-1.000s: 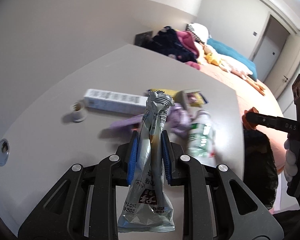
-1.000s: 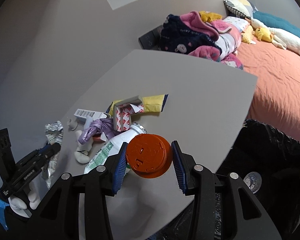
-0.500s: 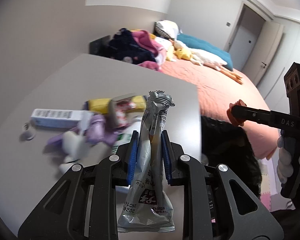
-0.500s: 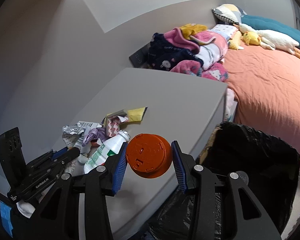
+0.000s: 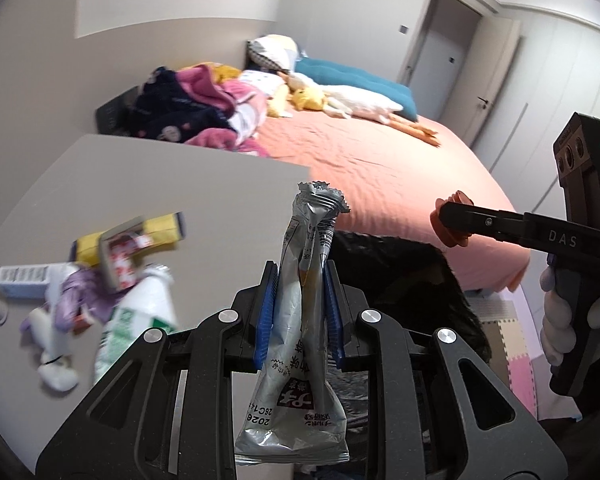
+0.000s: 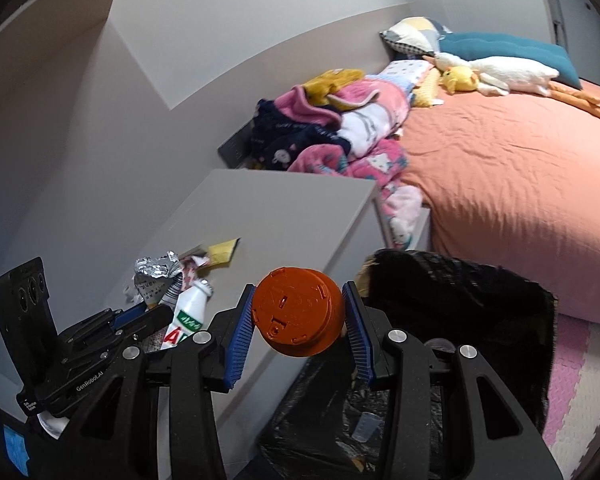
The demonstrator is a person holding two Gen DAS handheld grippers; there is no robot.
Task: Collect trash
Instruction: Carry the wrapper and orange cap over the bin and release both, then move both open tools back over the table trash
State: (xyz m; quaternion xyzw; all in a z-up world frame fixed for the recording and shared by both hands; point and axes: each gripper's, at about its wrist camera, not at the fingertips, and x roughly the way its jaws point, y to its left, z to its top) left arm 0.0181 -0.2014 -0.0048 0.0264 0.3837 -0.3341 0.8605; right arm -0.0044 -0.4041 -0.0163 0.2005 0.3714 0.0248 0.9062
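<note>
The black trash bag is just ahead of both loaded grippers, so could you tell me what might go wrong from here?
1. The silver wrapper is pinched mid-length in the left gripper; its free ends could snag the trash bag rim.
2. The orange lid sits in the right gripper near the table edge; released early, it may miss the bag.

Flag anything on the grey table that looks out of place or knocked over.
A white plastic bottle lies tipped on its side on the grey table, jumbled with a yellow wrapper, a purple scrap and a small white box. It is loose litter bunched near one end; nothing looks spilled.
</note>
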